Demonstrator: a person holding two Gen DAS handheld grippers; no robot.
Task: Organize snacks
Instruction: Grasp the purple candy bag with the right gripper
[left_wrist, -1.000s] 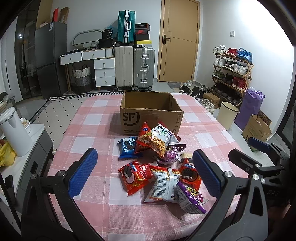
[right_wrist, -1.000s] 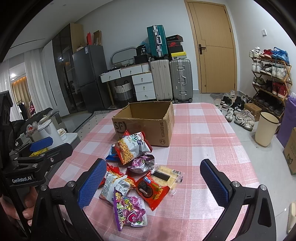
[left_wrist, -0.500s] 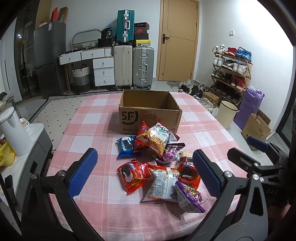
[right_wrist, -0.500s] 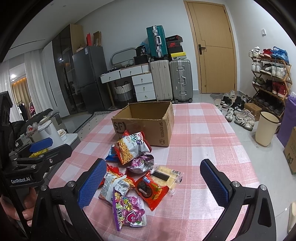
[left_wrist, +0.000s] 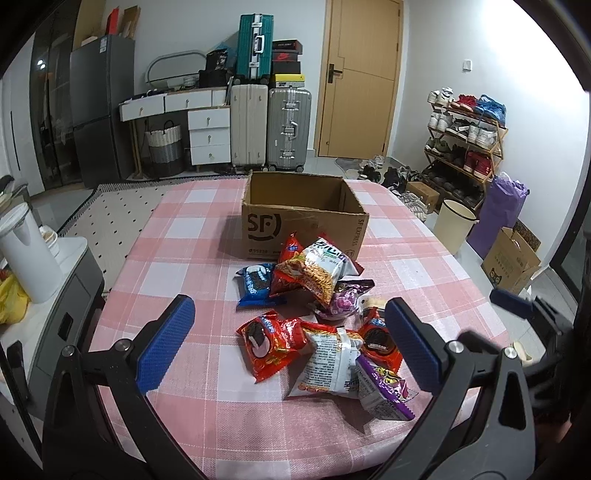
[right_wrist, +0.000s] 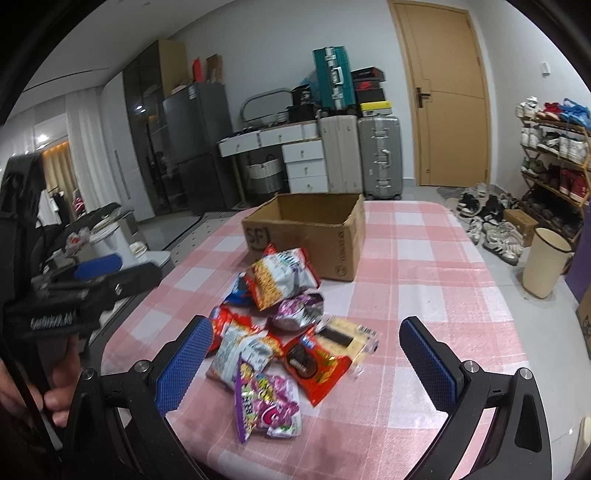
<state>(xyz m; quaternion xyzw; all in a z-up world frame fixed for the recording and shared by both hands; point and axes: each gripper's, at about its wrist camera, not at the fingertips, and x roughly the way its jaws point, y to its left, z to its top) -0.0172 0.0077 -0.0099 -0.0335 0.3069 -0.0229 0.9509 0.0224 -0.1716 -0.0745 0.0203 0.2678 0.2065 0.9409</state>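
A: Where do the snacks sit?

B: A heap of foil snack packets (left_wrist: 317, 325) lies on the pink-and-white checked tablecloth (left_wrist: 184, 251), just in front of the open brown cardboard box (left_wrist: 303, 221) printed with "SF". Nothing shows inside the box from either view.

A: Which packets can you pick out?

B: A silver-and-orange bag of crunchy sticks (left_wrist: 317, 269) leans against the box front, with a blue cookie packet (left_wrist: 255, 280) beside it on the left. Nearer lie a red cookie packet (left_wrist: 273, 343), a white-and-orange crisp bag (left_wrist: 332, 365) and a purple candy packet (right_wrist: 266, 402) at the near edge of the heap. A clear-wrapped pale yellow packet (right_wrist: 347, 339) rests on the heap's right side.

A: And the tools?

B: The left gripper (left_wrist: 291, 343) has its blue-padded fingers (left_wrist: 166, 343) spread wide, above the near part of the heap, touching nothing. The right gripper (right_wrist: 306, 363) is likewise spread wide and empty, hanging over the purple packet and its neighbours. A hand (right_wrist: 44, 391) grips the left tool's handle at the edge of the right wrist view.
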